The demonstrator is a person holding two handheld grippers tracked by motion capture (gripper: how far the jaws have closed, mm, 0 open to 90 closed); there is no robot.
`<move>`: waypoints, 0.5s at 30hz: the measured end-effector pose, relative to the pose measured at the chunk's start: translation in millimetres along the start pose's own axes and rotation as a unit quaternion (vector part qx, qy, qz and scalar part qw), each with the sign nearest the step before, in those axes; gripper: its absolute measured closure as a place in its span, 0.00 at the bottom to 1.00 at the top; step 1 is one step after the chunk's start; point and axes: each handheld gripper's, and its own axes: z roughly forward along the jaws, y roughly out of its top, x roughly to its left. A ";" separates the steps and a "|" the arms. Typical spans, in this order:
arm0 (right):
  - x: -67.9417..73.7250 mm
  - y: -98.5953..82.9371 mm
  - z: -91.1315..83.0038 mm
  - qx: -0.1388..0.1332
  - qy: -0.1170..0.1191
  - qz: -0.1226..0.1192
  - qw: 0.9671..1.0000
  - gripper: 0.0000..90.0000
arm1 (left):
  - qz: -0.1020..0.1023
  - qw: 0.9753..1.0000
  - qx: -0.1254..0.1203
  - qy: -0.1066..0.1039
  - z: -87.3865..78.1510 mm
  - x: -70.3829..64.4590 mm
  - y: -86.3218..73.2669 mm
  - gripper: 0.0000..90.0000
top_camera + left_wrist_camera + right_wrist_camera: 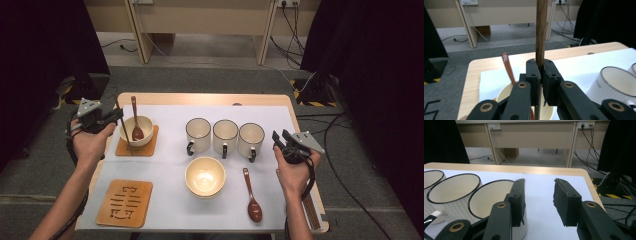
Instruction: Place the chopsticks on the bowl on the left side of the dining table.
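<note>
My left gripper (pixel 116 116) is shut on a thin dark wooden stick (pixel 125 134), held nearly upright beside the left rim of a cream bowl (pixel 142 124). In the left gripper view the stick (pixel 541 35) runs up between the closed jaws of the left gripper (pixel 541 75). The bowl (pixel 502 93) holds a brown spoon (pixel 136 125) and stands on a wooden coaster (pixel 150 148). My right gripper (pixel 280 136) is open and holds nothing, just right of three white mugs (pixel 225 135). In the right gripper view the right gripper (pixel 538 195) has the nearest mug (pixel 490 200) at its left jaw.
A second cream bowl (pixel 205 176) sits at the table's front centre, with another brown spoon (pixel 252 197) to its right. A patterned wooden coaster (pixel 125 202) lies at the front left. White paper (pixel 165 170) covers the table. Desks and cables stand behind.
</note>
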 end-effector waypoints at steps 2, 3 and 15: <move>0.0 0.6 -0.5 -0.003 -0.001 -0.002 1.000 0.68 | -0.001 1.000 0.008 0.004 1.1 2.7 -2.8 0.93; 0.2 1.0 -1.1 -0.003 -0.001 0.000 1.000 0.68 | -0.003 1.000 0.012 0.005 1.6 4.1 -3.9 0.93; 0.4 1.6 -1.0 -0.004 -0.001 0.000 1.000 0.68 | -0.021 0.999 0.033 0.033 23.4 16.6 -7.5 0.92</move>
